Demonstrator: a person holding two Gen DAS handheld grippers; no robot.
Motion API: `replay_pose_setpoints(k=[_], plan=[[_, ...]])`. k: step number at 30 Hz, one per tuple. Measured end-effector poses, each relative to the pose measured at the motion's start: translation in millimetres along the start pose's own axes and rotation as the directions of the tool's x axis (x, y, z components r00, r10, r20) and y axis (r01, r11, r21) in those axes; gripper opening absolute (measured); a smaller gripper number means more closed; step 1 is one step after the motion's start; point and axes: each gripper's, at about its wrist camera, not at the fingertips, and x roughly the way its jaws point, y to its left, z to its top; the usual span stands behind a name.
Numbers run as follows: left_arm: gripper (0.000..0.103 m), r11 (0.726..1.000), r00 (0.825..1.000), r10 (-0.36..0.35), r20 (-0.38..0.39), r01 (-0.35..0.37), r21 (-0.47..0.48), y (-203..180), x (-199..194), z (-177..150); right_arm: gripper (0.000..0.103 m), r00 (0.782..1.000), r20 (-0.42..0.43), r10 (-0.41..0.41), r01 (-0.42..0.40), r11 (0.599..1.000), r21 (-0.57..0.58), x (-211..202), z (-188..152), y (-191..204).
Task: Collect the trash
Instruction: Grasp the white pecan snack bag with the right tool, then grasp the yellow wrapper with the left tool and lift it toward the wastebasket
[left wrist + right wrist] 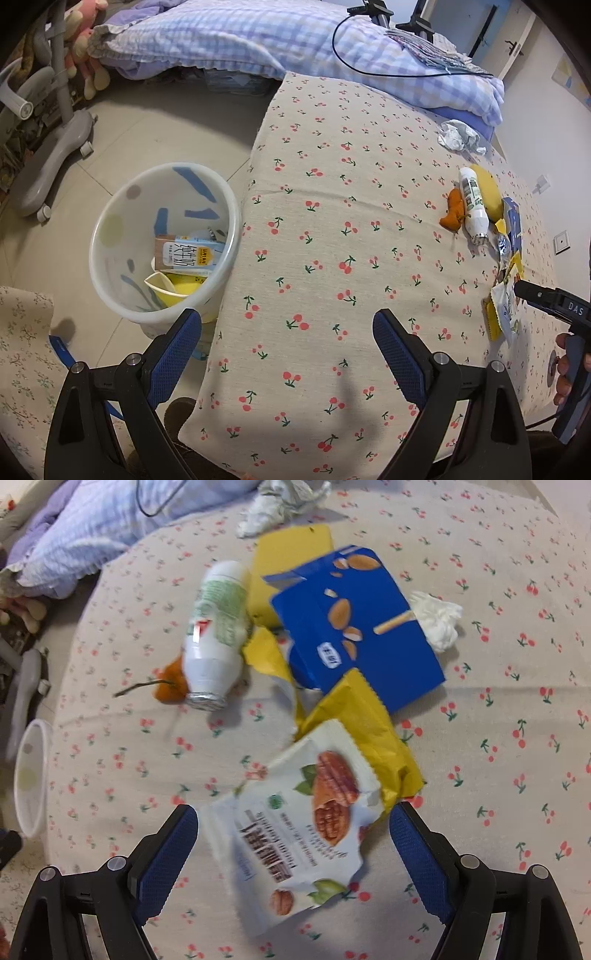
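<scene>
Lying flat, white bottle [216, 635] cap toward camera.

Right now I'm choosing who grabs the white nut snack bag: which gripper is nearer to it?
Right. The right gripper hangs open directly over the white nut snack bag, its fingers straddling it. The left gripper hovers open over bare bedsheet near the trash bin, well away from the bag.

Matt cherry-print cloth [480, 738] covers the bed. At lower centre, a glossy white snack wrapper [295, 830] lies on crinkled yellow foil [362, 716]. The bottle [218, 627] is smooth plastic; the bin [162, 240] at left, translucent plastic.
</scene>
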Motion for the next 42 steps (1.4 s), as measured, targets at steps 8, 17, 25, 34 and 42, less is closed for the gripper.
replay_pose_setpoints(k=[8, 17, 25, 34, 42], plan=[[0.095, 1.0, 1.0, 0.0, -0.003, 0.0, -0.001, 0.7, 0.0, -1.8, 0.088, 0.996, -0.054, -0.067, 0.063, 0.996, -0.068, 26.0, -7.8, 19.4], [0.095, 1.0, 1.0, 0.002, -0.001, -0.002, 0.007, 4.1, -2.0, -3.2, 0.063, 0.994, -0.019, -0.106, 0.104, 0.989, -0.1, 22.1, -8.1, 23.9], [0.095, 0.999, 1.0, -0.014, 0.001, 0.014, 0.034, -9.3, -4.5, -3.1, 0.06, 0.999, 0.025, -0.025, 0.026, 0.999, -0.045, -8.3, -8.6, 7.3], [0.095, 0.989, 0.997, -0.069, -0.02, 0.071, 0.129, -61.9, 0.2, -3.8, 0.06, 0.996, 0.082, -0.018, 0.018, 1.0, 0.005, -38.6, -7.2, -24.6], [0.095, 0.942, 0.984, -0.161, -0.076, 0.176, 0.286, -152.5, 19.3, -12.0, 0.06, 0.996, 0.075, -0.039, 0.034, 0.998, 0.062, -45.4, -13.7, -72.0]])
